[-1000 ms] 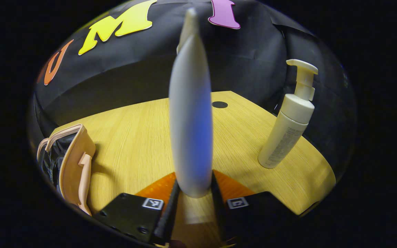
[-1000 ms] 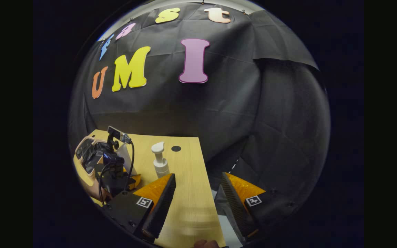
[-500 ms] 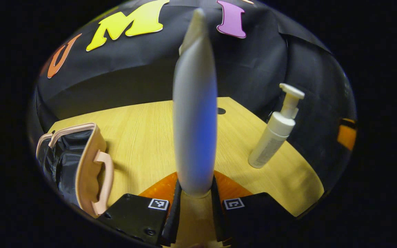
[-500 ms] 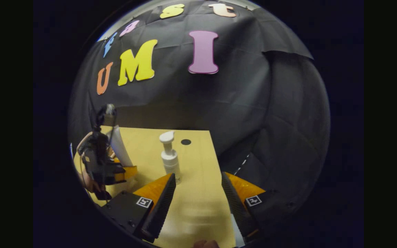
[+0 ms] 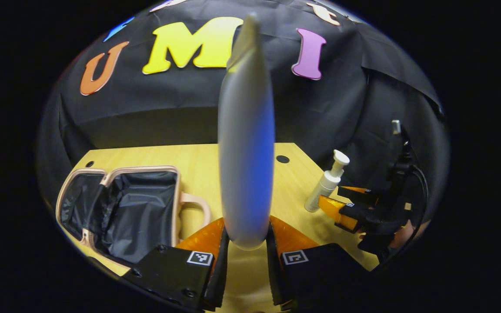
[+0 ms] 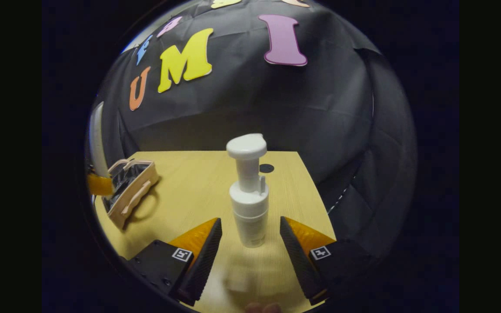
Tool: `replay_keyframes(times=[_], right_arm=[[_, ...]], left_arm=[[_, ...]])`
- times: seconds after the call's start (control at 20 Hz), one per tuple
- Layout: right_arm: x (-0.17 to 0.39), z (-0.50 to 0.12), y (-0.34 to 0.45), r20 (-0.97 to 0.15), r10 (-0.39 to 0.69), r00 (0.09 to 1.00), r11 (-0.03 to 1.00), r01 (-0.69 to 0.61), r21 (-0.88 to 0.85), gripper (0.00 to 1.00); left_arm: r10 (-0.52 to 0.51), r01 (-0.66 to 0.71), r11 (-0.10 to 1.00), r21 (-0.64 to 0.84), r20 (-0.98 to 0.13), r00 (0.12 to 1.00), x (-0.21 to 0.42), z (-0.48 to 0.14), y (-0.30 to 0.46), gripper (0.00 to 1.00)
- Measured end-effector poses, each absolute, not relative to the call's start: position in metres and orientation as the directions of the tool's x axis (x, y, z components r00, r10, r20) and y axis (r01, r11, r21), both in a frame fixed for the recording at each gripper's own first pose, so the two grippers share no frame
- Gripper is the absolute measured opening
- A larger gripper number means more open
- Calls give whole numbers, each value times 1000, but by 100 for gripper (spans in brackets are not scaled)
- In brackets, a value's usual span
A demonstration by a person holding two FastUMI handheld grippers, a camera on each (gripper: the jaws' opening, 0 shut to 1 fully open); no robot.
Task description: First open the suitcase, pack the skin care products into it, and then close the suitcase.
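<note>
Suitcase (image 5: 120,208) lies open at lower left of the left gripper view, on the wooden table (image 5: 181,156); pale pink shell and handle, black lining showing inside, lid half laid back toward the left. In the right gripper view the same suitcase (image 6: 131,191) sits at the left edge of the frame, well apart from the pump bottle. A tall pale tube (image 5: 246,143) stands upright through the centre of the left gripper view, its lower end clamped between the two fingers of the left gripper (image 5: 246,256), both fingers pressed against its sides; its tip reaches up across the booth wall. White pump bottle (image 6: 248,191) stands upright on the table at the centre of the right gripper view, just ahead of the right gripper (image 6: 250,256), whose fingers are spread wide to either side of the bottle's base and not touching it. In the left gripper view the pump bottle (image 5: 326,187) shows at middle right, with the right gripper (image 5: 348,204) just beside it, a hand behind. A dark round hole (image 6: 266,168) marks the table's far part behind the bottle.
</note>
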State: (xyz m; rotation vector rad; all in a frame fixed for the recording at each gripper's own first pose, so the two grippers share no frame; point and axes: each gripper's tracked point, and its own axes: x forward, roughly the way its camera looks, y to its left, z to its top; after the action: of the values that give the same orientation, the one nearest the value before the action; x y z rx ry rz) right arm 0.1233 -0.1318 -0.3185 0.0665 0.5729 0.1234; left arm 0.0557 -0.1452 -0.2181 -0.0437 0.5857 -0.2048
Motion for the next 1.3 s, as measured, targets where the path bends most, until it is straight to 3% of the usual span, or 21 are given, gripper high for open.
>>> replay_keyframes(times=[0.35, 0.4, 0.5, 0.6, 0.8, 1.0, 1.3], right_arm=[[151, -347, -126, -573, 133, 809, 989, -72, 129, 79], [154, -348, -124, -569, 130, 812, 990, -74, 120, 77], [159, -346, -121, -559, 126, 820, 992, -85, 98, 62], [161, -345, -121, -559, 122, 820, 992, -94, 79, 53], [156, -334, -120, -558, 105, 823, 994, -98, 43, 49], [129, -294, -105, -550, 149, 822, 989, -119, 89, 46], [68, -212, -67, -532, 275, 801, 958, -183, 220, 46]], left_arm=[[-63, 16, 996, -88, -565, 823, 31, -210, -71, 44], [-46, -5, 996, -88, -568, 822, 27, -209, -61, 43], [-16, -38, 996, -83, -572, 820, 21, -207, -42, 43], [10, -64, 995, -74, -575, 818, 13, -203, -24, 43], [23, -100, 990, -99, -584, 812, 5, -199, 3, 43], [-57, -18, 992, -124, -577, 815, 13, -200, 27, 43], [-319, 184, 944, -274, -621, 716, 29, -222, 48, 43]])
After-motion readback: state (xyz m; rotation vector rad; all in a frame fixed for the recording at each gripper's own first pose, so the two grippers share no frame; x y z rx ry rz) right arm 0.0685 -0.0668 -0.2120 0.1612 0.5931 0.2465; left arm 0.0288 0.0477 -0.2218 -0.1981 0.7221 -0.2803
